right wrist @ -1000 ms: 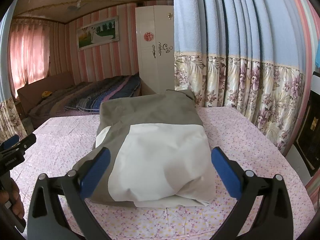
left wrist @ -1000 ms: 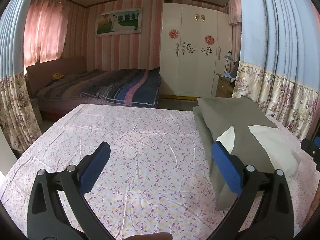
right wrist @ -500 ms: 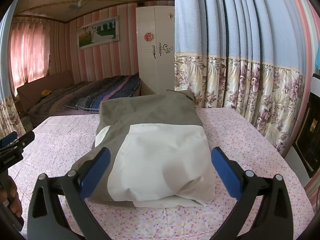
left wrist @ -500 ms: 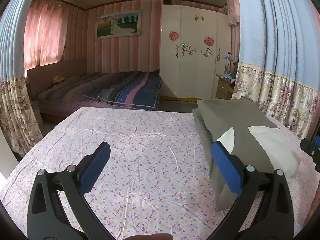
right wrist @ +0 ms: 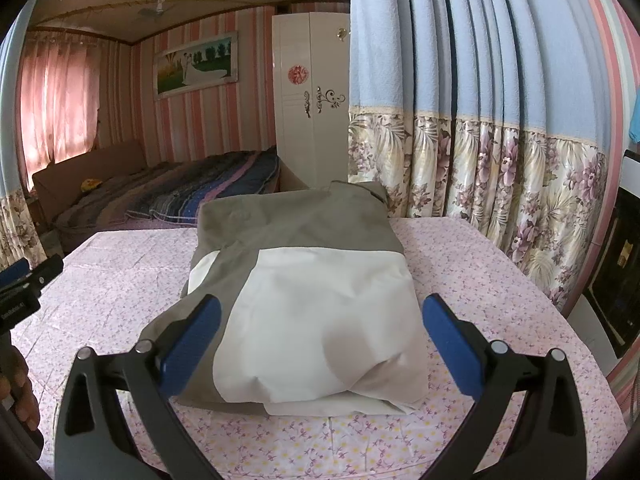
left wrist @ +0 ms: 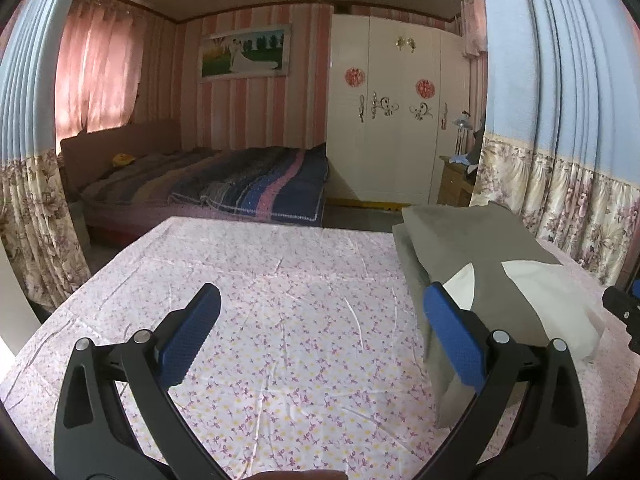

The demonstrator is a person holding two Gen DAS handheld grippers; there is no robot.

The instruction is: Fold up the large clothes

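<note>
A folded grey and white garment (right wrist: pixel 304 280) lies in a thick stack on the pink flowered cloth of the table (right wrist: pixel 480 276). My right gripper (right wrist: pixel 320 334) hovers open just in front of the stack's near edge, nothing between its blue pads. In the left wrist view the same garment (left wrist: pixel 492 264) lies to the right. My left gripper (left wrist: pixel 322 332) is open over bare flowered cloth (left wrist: pixel 280 300), its right pad near the garment's left edge. The other gripper's tip shows at each view's side edge.
Blue and floral curtains (right wrist: pixel 480 120) hang close along the table's right side, and more curtain (left wrist: pixel 32 200) on the left. Beyond the table's far edge stand a bed (left wrist: pixel 224 184) and a white wardrobe (left wrist: pixel 392 120). A dark appliance (right wrist: pixel 616 280) stands at far right.
Both grippers have drifted slightly; the views shift a little, with the left gripper rising a touch. The garment has not moved and both grippers stay open.
</note>
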